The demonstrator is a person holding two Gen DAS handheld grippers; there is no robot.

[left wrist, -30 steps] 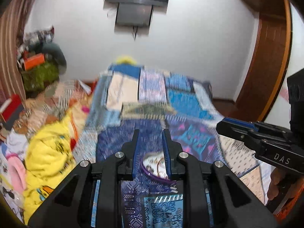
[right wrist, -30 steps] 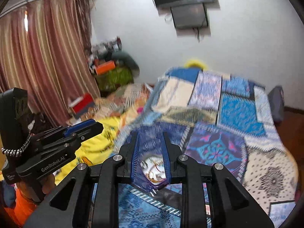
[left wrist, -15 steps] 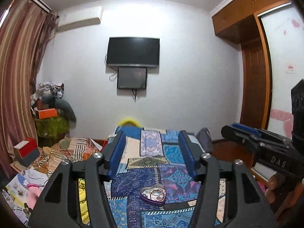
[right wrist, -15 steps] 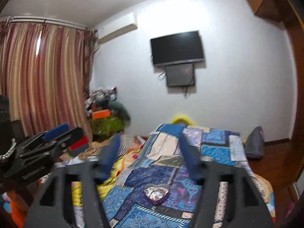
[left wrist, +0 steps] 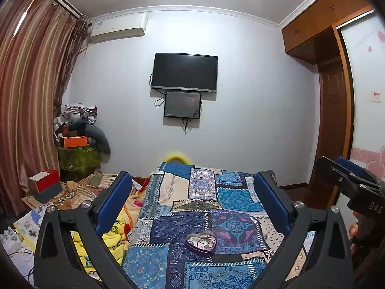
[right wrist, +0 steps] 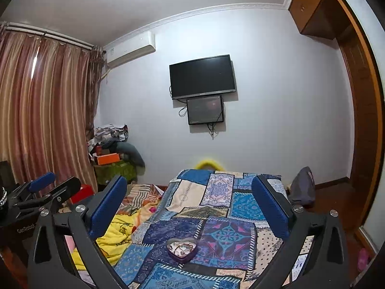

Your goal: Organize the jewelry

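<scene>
A purple heart-shaped box (left wrist: 201,241) holding tangled jewelry lies open on the patchwork bedspread (left wrist: 231,197); it also shows in the right wrist view (right wrist: 182,249). My left gripper (left wrist: 192,190) is wide open and empty, held well above and back from the box. My right gripper (right wrist: 190,191) is also wide open and empty, equally far from the box. Each gripper shows at the edge of the other's view: the right gripper (left wrist: 346,183) and the left gripper (right wrist: 48,190).
A yellow blanket (left wrist: 108,238) and clutter lie left of the bed. A red and grey box (left wrist: 44,189) and piled items (left wrist: 77,139) stand by the striped curtains (left wrist: 26,101). A TV (left wrist: 185,75) hangs on the far wall. A wooden wardrobe (left wrist: 336,110) stands at right.
Both grippers have opened wide and pulled up and back from the heart box, tilting up toward the wall. The box stays on the bedspread.
</scene>
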